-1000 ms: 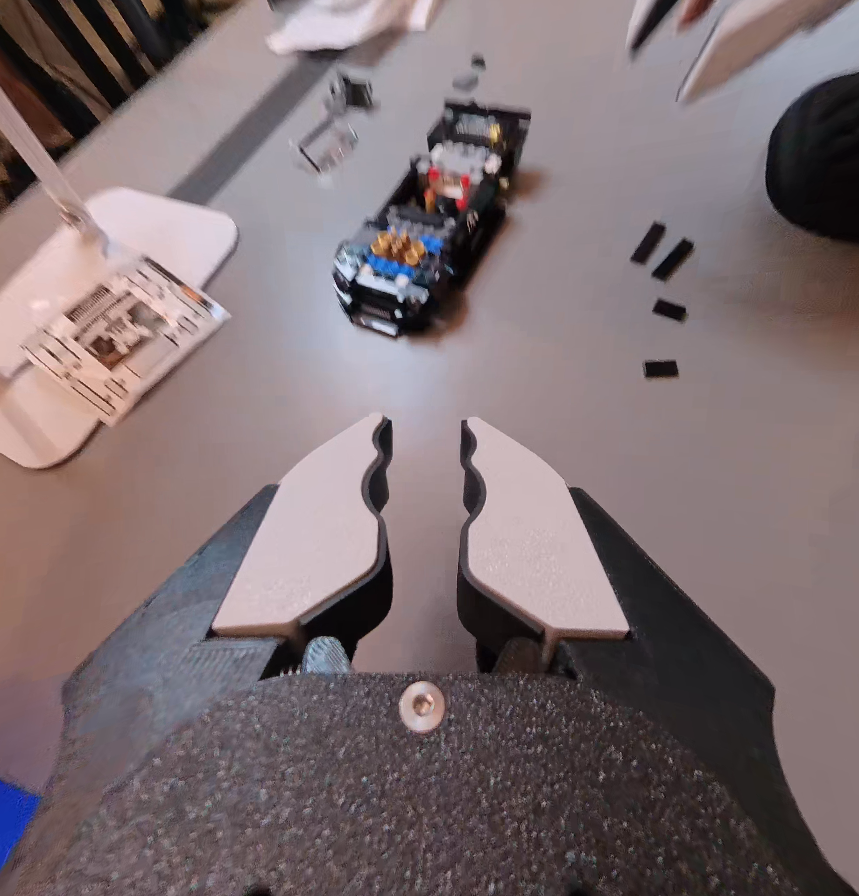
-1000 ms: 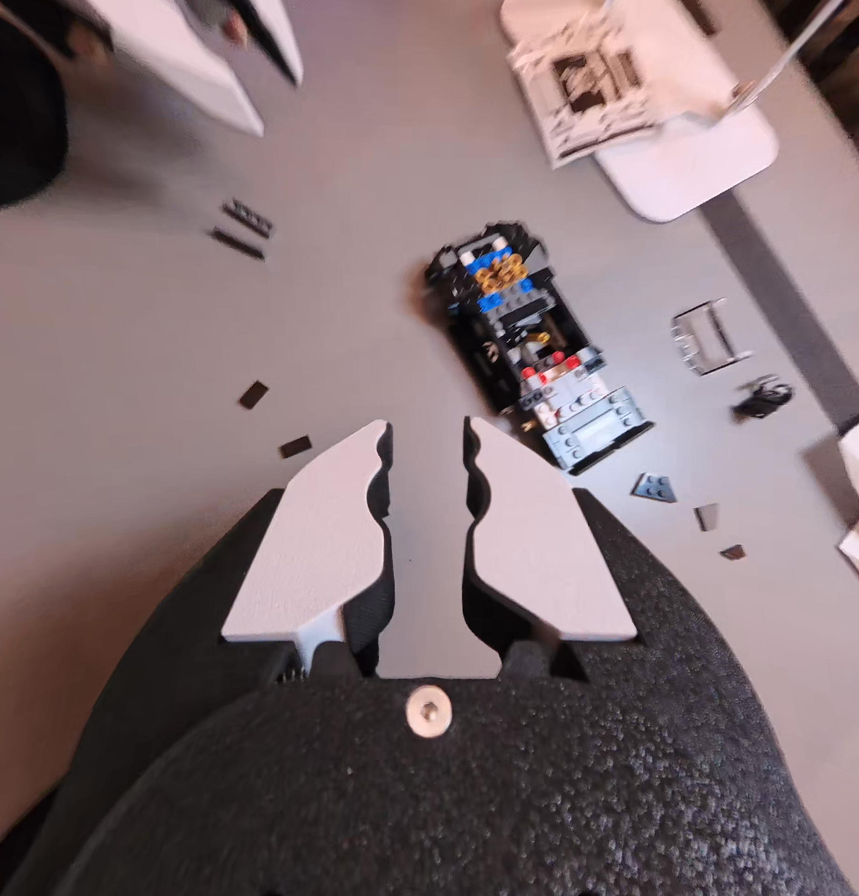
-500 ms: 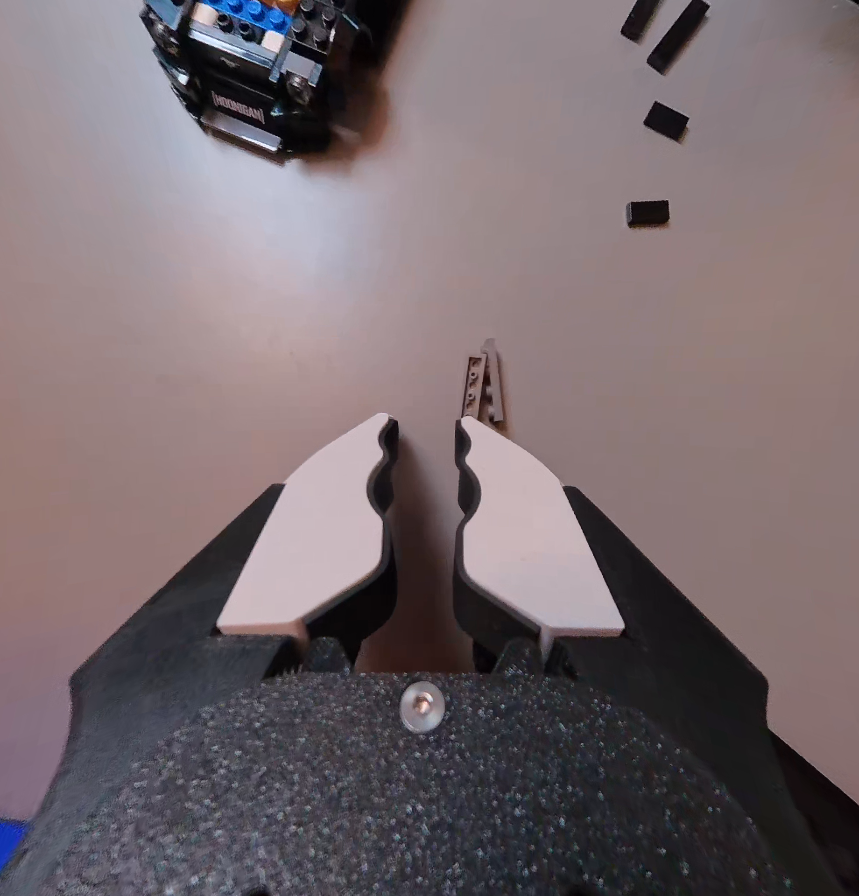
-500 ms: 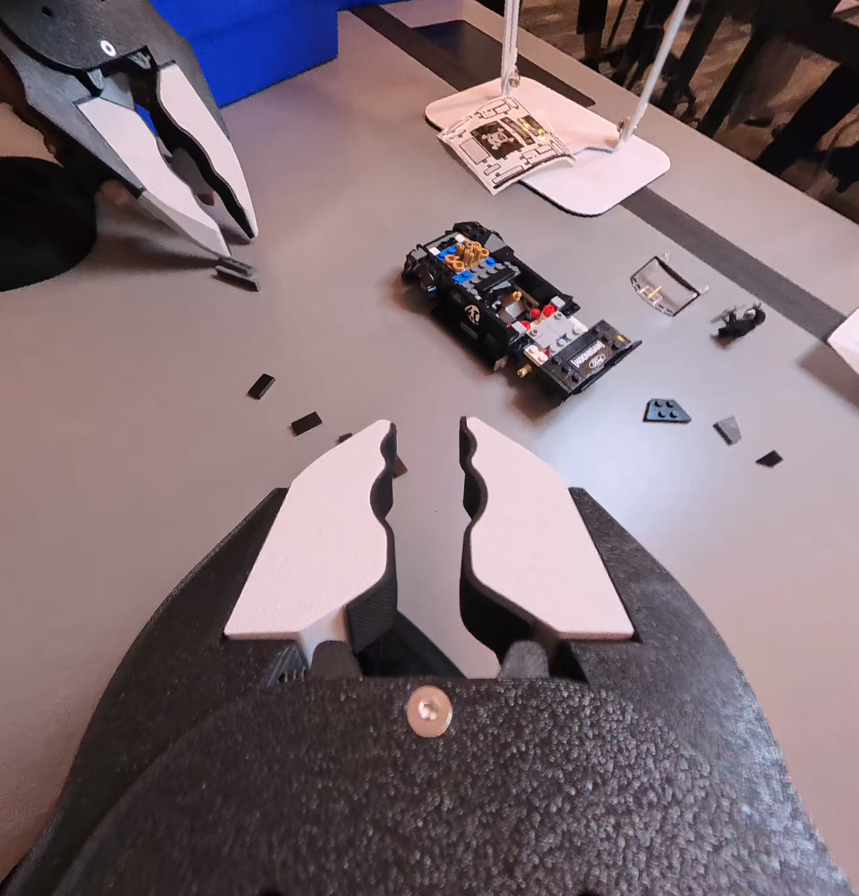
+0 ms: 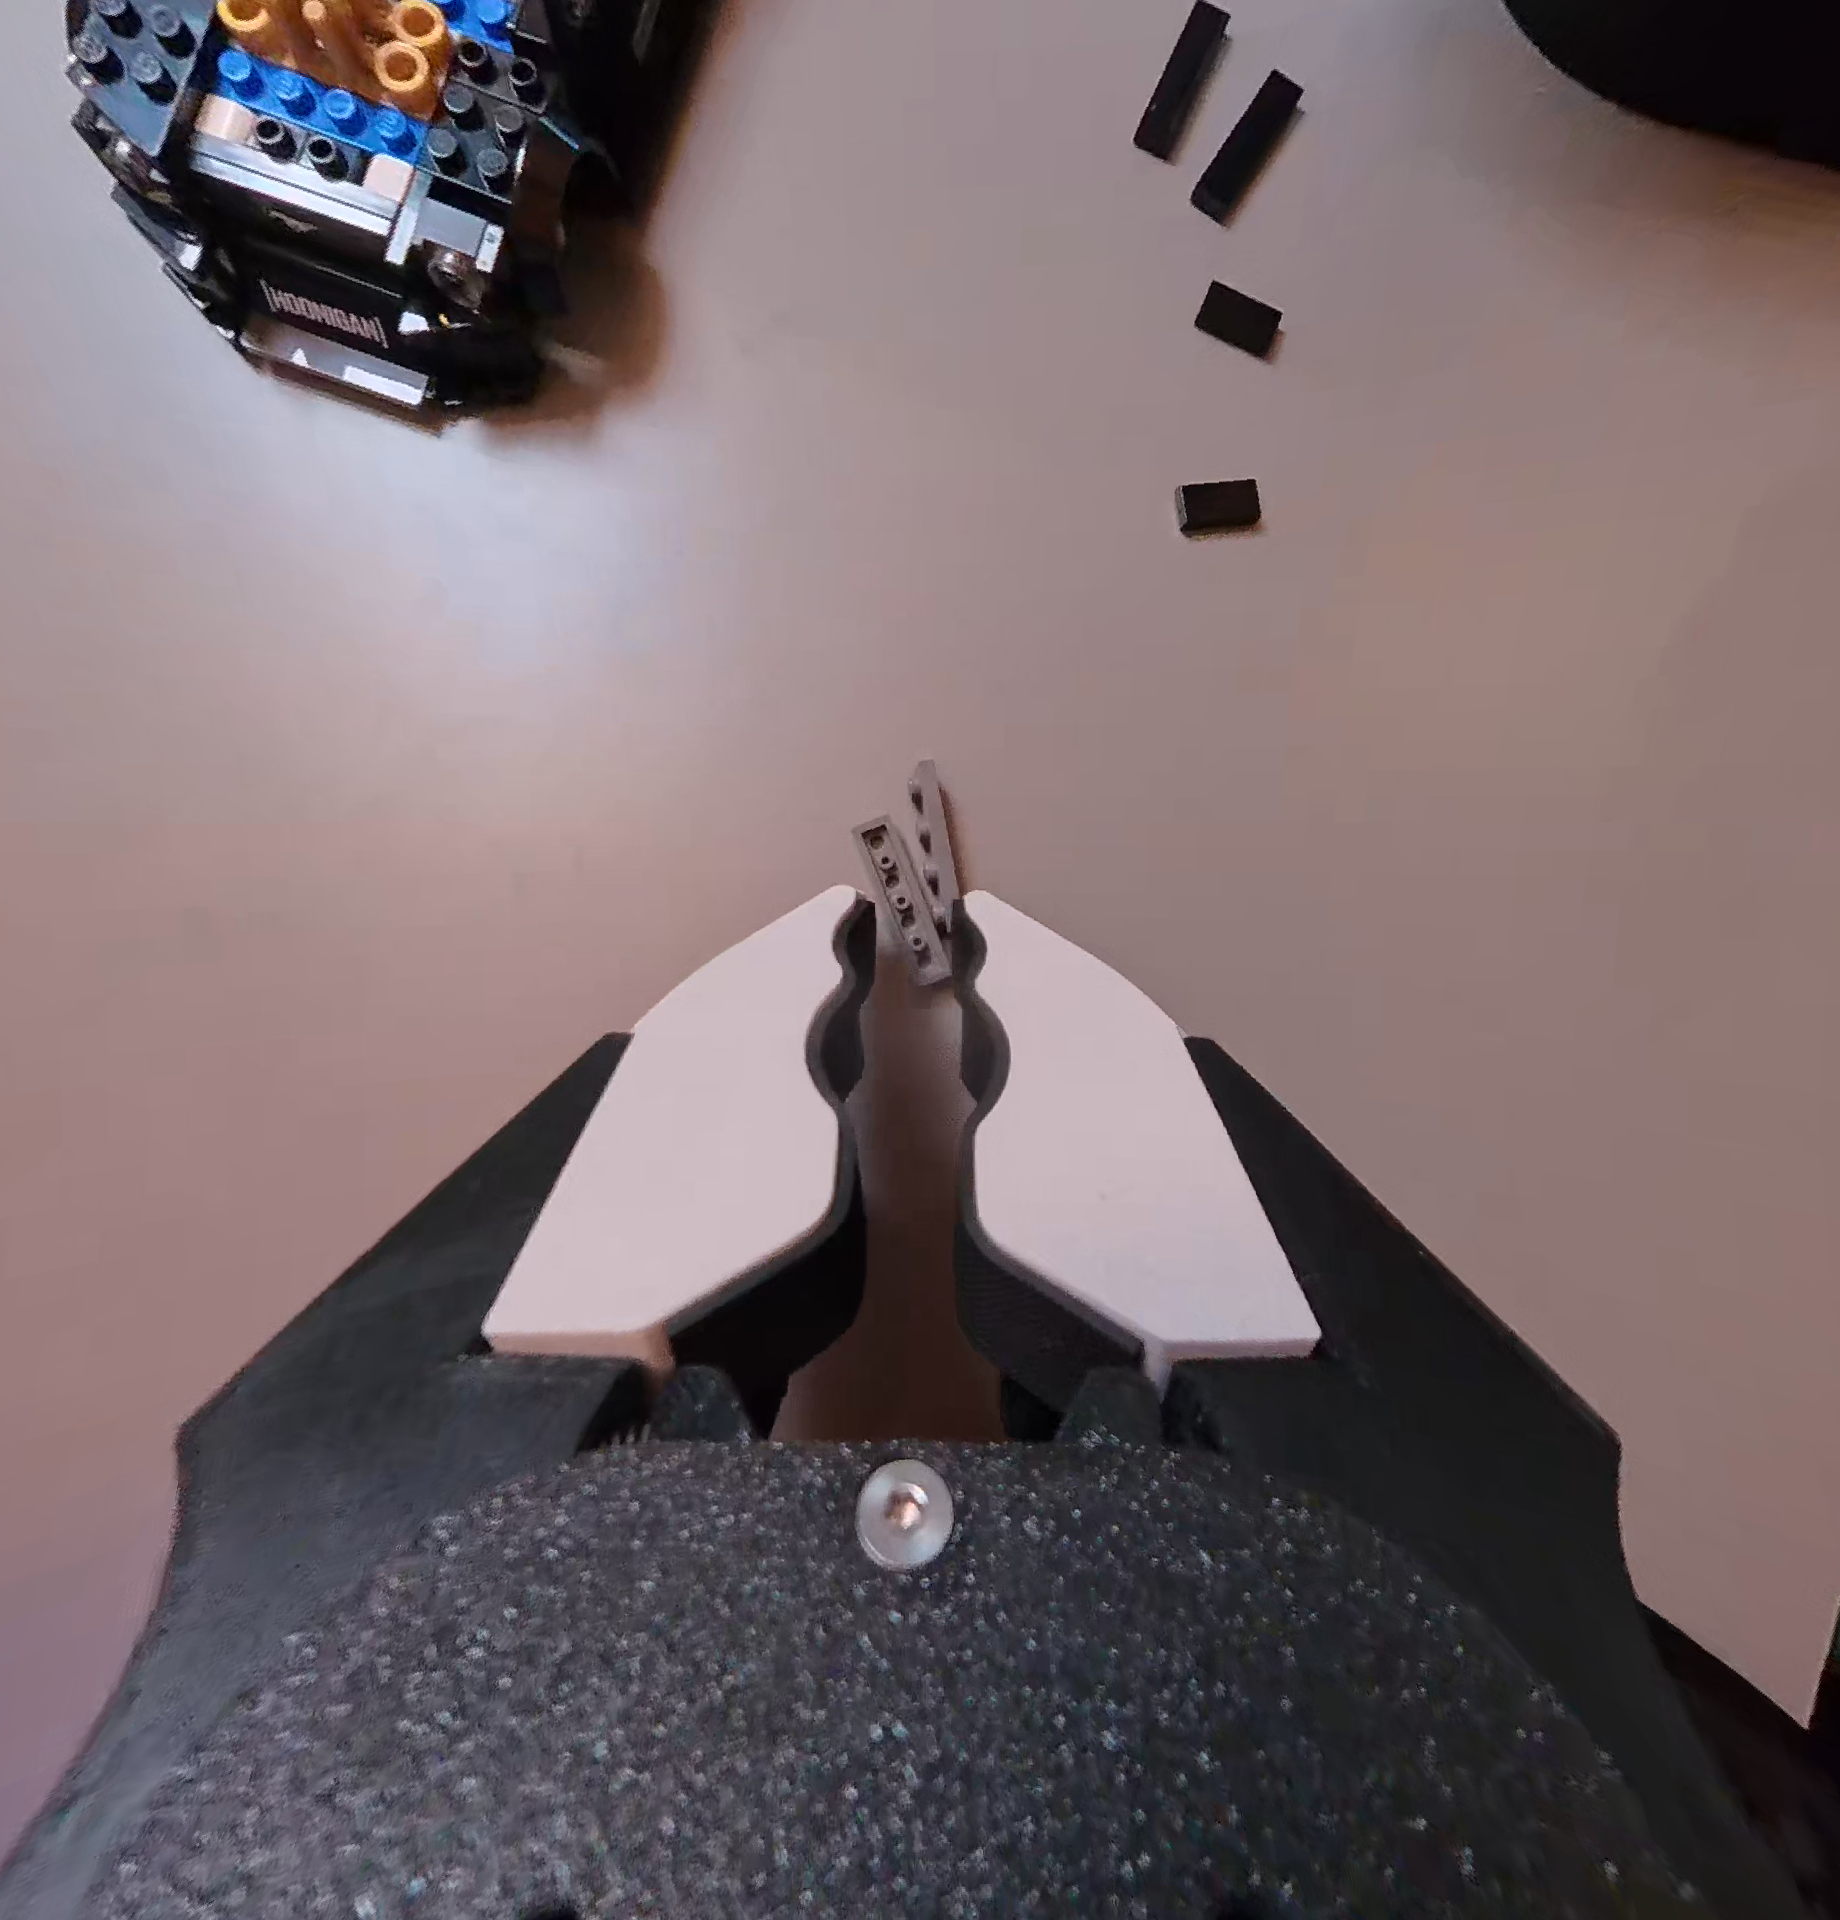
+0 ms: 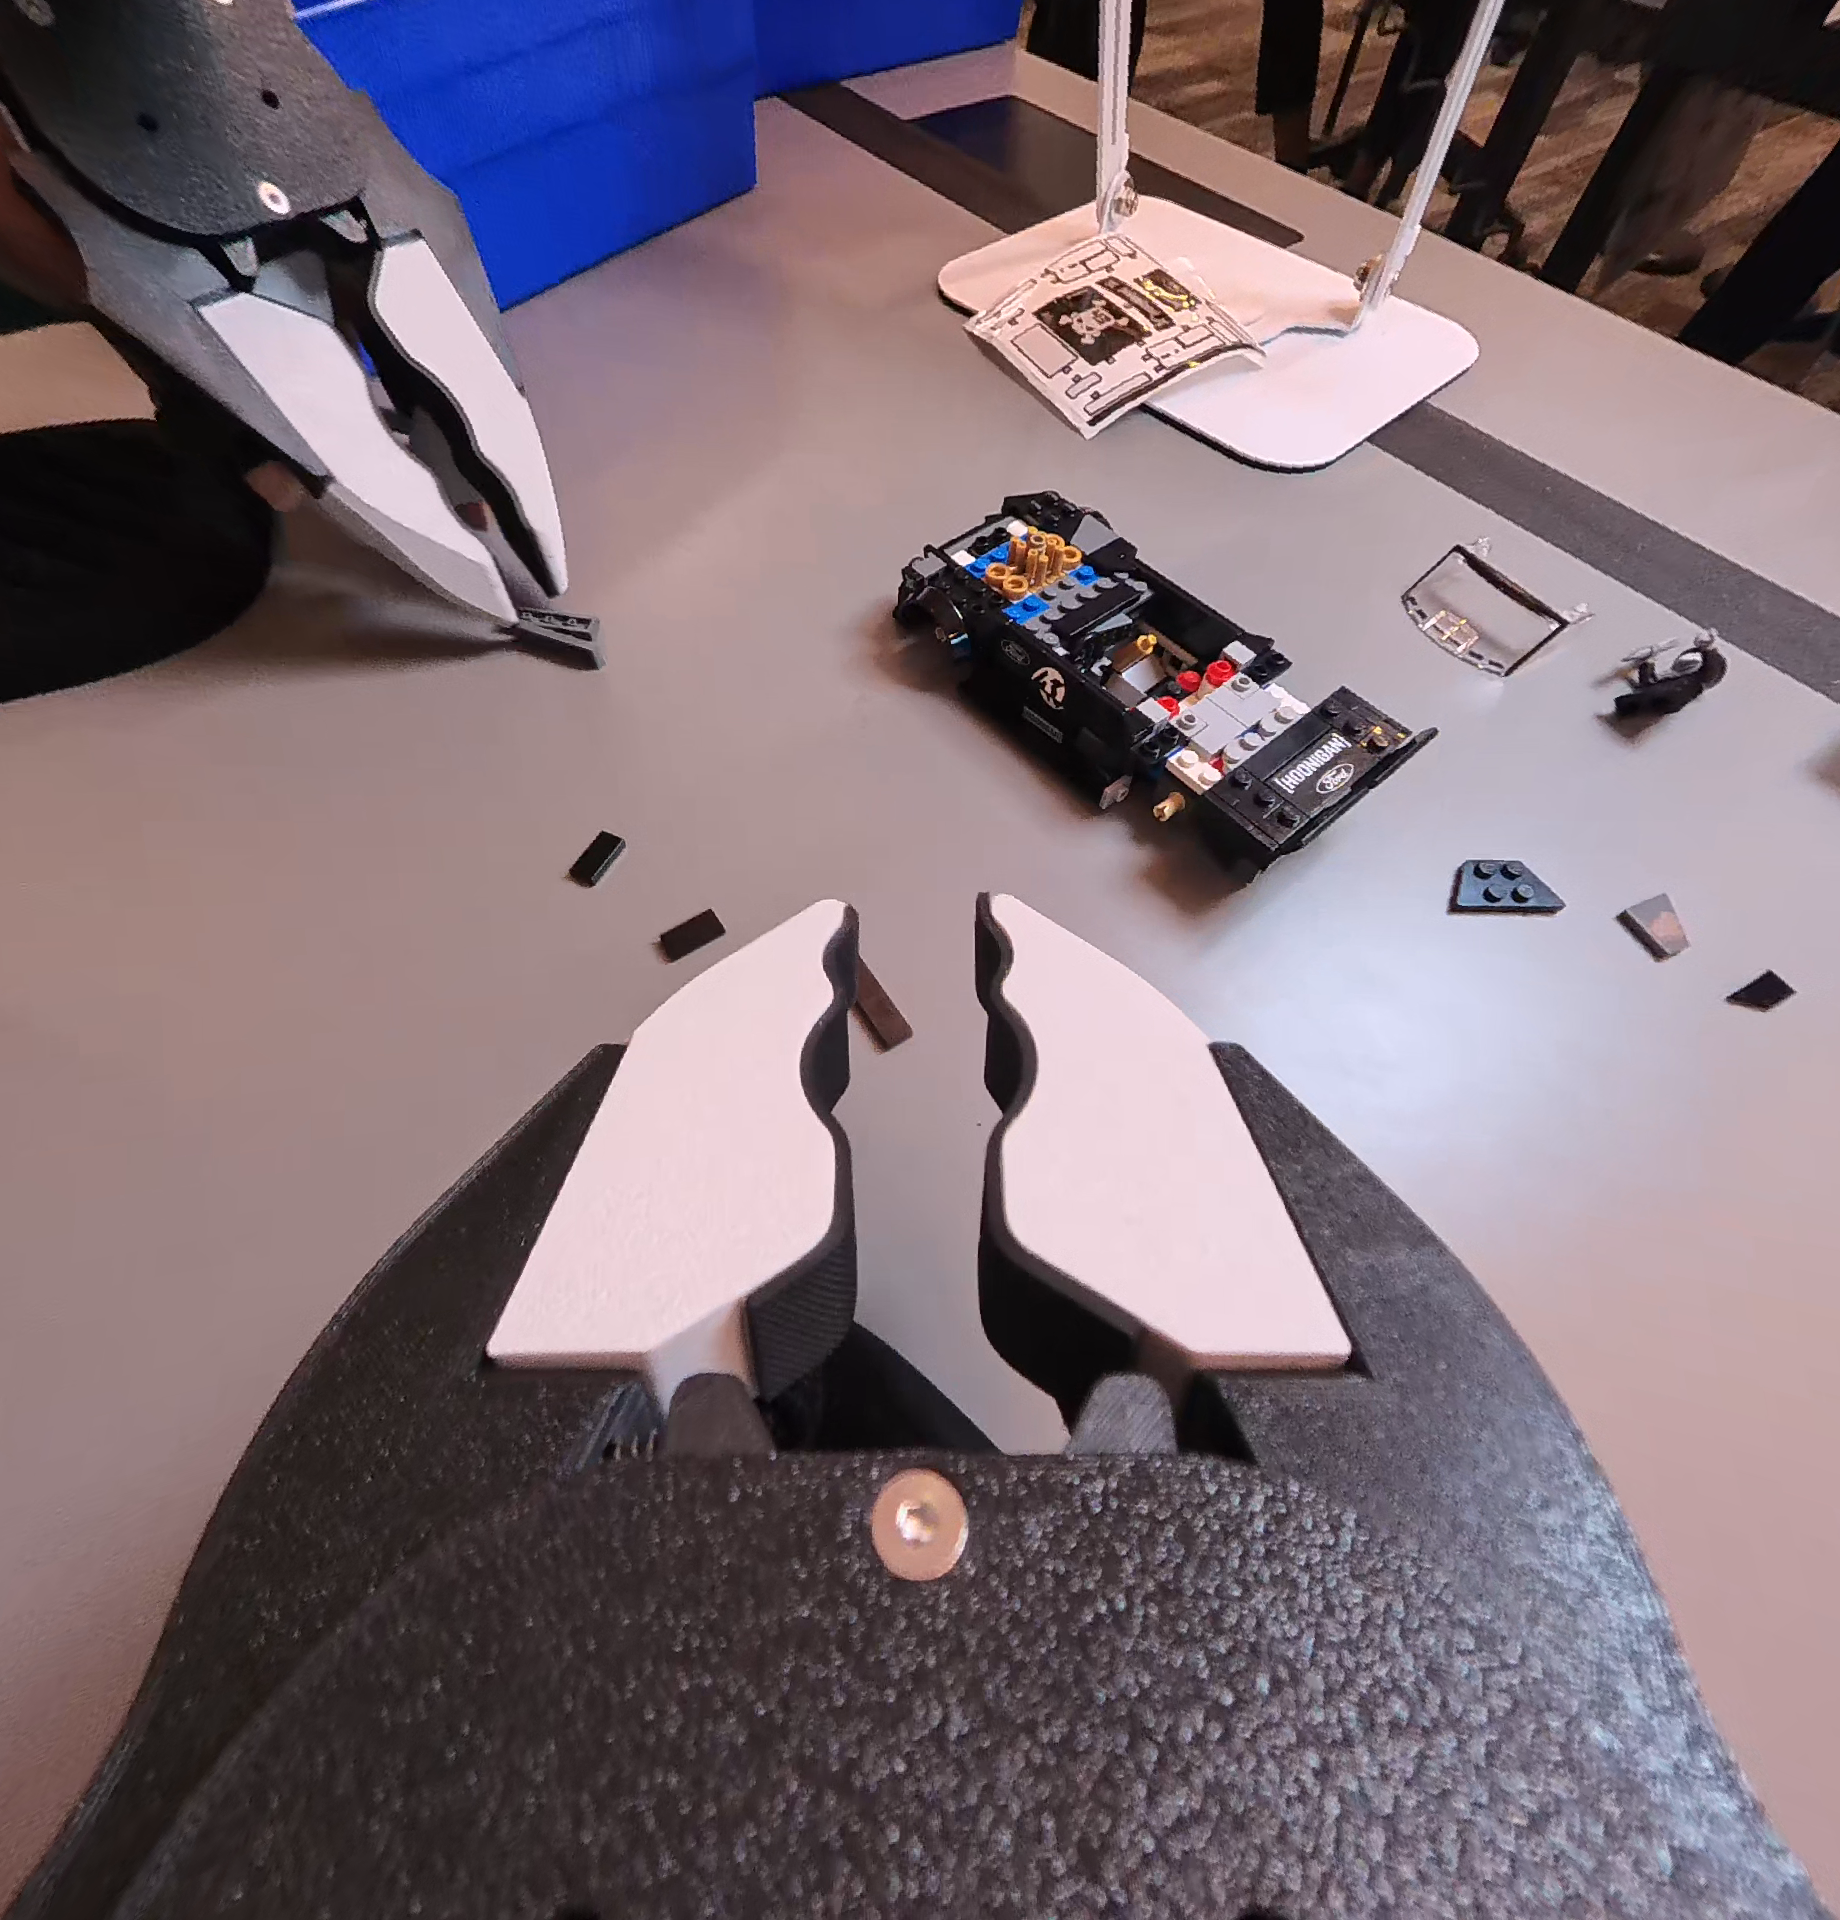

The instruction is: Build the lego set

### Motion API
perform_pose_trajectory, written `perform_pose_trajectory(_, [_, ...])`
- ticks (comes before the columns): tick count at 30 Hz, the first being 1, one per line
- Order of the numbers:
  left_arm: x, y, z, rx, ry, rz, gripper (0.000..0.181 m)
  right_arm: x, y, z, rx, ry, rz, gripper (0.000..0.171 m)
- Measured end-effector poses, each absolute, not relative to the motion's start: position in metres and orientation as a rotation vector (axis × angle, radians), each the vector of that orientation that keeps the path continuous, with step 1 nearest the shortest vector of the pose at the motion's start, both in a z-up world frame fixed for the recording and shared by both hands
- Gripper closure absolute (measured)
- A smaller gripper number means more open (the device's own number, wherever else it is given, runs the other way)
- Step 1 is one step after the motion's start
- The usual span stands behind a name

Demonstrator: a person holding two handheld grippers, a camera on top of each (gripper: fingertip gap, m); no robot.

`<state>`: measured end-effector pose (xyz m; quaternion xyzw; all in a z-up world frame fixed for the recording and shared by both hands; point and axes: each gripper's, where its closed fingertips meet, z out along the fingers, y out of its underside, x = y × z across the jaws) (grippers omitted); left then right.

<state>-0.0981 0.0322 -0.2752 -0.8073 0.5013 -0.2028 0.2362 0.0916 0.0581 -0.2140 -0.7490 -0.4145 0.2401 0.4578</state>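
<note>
Lego car (image 6: 1155,675) sits apart; left gripper (image 5: 911,914) straddles 2 grey plates (image 5: 911,894).

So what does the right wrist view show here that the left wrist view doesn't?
Only the right wrist view shows the clear windshield piece, the printed sheet on the white stand base, the blue box, and the right gripper, open over the table.

Only the left wrist view shows, close up, that two thin grey plates lie side by side between the left gripper fingers, which are not yet closed on them.

Both show the partly built car, loose black tiles and the left gripper.
</note>
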Motion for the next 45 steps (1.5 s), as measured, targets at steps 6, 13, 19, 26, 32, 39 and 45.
perform_pose_trajectory(6, [-0.099, 0.033, -0.275, -2.210, 1.357, -0.569, 0.181, 0.086, 0.055, -0.216, -1.841, -1.032, 0.610, 0.150])
perform_pose_trajectory(13, [-0.104, 0.047, -0.259, -2.168, 1.247, -0.577, 0.181, 0.065, 0.048, -0.215, -1.803, -1.106, 0.649, 0.150])
perform_pose_trajectory(19, [-0.108, 0.044, -0.267, -2.167, 1.338, -0.499, 0.169, 0.048, 0.042, -0.216, -1.759, -1.189, 0.636, 0.150])
perform_pose_trajectory(26, [-0.106, 0.039, -0.280, -2.228, 1.505, -0.474, 0.165, 0.047, 0.039, -0.216, -1.756, -1.193, 0.653, 0.150])
perform_pose_trajectory(32, [-0.107, 0.041, -0.283, -2.233, 1.531, -0.521, 0.173, 0.050, 0.040, -0.214, -1.756, -1.174, 0.658, 0.151])
perform_pose_trajectory(39, [-0.111, 0.048, -0.281, -2.186, 1.510, -0.446, 0.173, 0.048, 0.037, -0.213, -1.753, -1.186, 0.651, 0.152])
perform_pose_trajectory(45, [-0.061, 0.039, -0.193, -1.807, 1.228, -0.944, 0.173, 0.024, 0.027, -0.189, -1.662, -1.149, 0.809, 0.152])
